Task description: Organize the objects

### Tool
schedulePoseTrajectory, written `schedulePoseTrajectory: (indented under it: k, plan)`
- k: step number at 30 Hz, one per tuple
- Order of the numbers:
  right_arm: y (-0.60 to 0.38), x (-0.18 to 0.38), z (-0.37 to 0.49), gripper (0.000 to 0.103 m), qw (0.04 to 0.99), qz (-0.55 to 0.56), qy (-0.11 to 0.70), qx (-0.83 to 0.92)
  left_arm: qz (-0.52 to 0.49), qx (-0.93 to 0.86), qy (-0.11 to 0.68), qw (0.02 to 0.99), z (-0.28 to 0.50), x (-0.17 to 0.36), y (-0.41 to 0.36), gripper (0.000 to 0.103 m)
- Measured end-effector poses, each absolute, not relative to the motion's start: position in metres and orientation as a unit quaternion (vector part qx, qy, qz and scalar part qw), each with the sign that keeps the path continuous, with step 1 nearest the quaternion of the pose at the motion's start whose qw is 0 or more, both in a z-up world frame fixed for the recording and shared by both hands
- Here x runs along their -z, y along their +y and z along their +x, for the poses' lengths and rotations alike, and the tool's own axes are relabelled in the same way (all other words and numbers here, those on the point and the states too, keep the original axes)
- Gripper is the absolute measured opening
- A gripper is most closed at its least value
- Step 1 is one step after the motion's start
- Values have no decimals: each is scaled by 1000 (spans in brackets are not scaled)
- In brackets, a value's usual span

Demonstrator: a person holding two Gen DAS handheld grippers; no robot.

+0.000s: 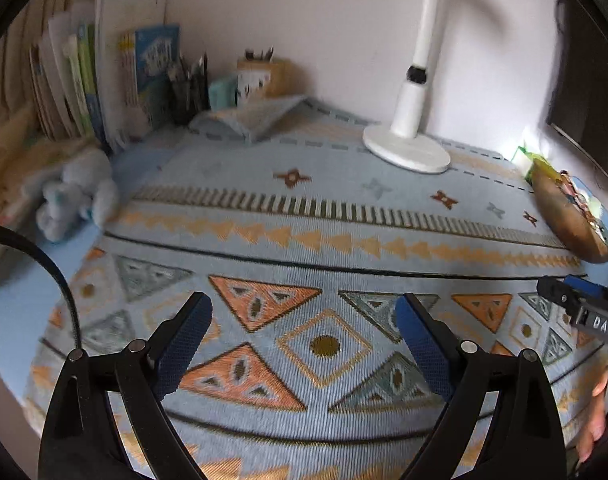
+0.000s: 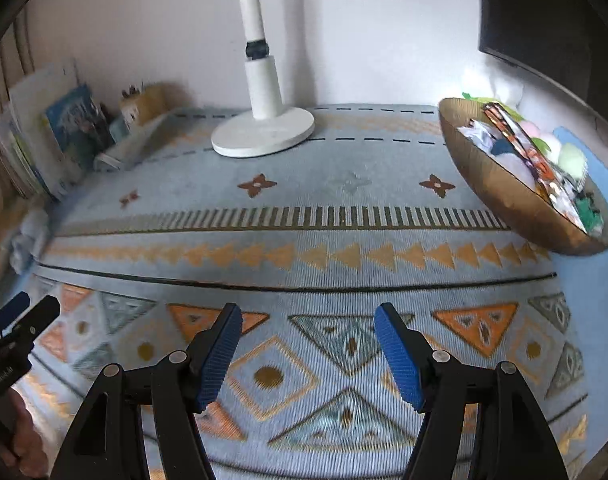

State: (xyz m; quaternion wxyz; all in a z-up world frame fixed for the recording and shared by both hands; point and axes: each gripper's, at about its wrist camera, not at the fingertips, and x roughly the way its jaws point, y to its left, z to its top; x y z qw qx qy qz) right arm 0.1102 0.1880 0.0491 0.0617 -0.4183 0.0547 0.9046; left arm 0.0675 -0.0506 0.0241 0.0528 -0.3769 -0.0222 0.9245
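My left gripper [image 1: 304, 344] is open and empty above the patterned blue mat [image 1: 304, 216]. My right gripper [image 2: 307, 352] is open and empty above the same mat [image 2: 304, 184]; its tip also shows at the right edge of the left wrist view [image 1: 571, 300]. A brown bowl [image 2: 499, 200] holding snack packets and soft pompoms stands at the mat's right edge, also seen in the left wrist view [image 1: 563, 220]. A light blue plush toy [image 1: 78, 196] lies at the mat's left edge.
A white lamp base [image 2: 264, 132] stands at the back centre, also in the left wrist view [image 1: 407, 148]. Books [image 1: 104, 80], a pen holder [image 1: 188, 88] and a wooden box [image 1: 264, 76] line the back left. A dark monitor [image 2: 551, 20] hangs at the right.
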Motion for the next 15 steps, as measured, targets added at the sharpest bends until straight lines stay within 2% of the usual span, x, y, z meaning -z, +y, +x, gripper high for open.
schedulePoseTrajectory:
  k: [8,9,10,11,15]
  plan:
    - [197,-23,79,71,80,-457,42,-885,-432,-901,8,35,29,-2,-43,93]
    - [196,-22,77,78,84,-462,36,-882,-441,-897,14,34,24,0,-43,93]
    - [197,-20,72,95,87,-466,28,-880,-453,-891,19,34,19,3,-42,97]
    - [199,-17,69,103,100,-469,17,-878,-459,-888,12,39,17,3,-42,103]
    - [211,-14,66,103,97,-474,47,-874,-452,-889,49,57,17,3,-37,103]
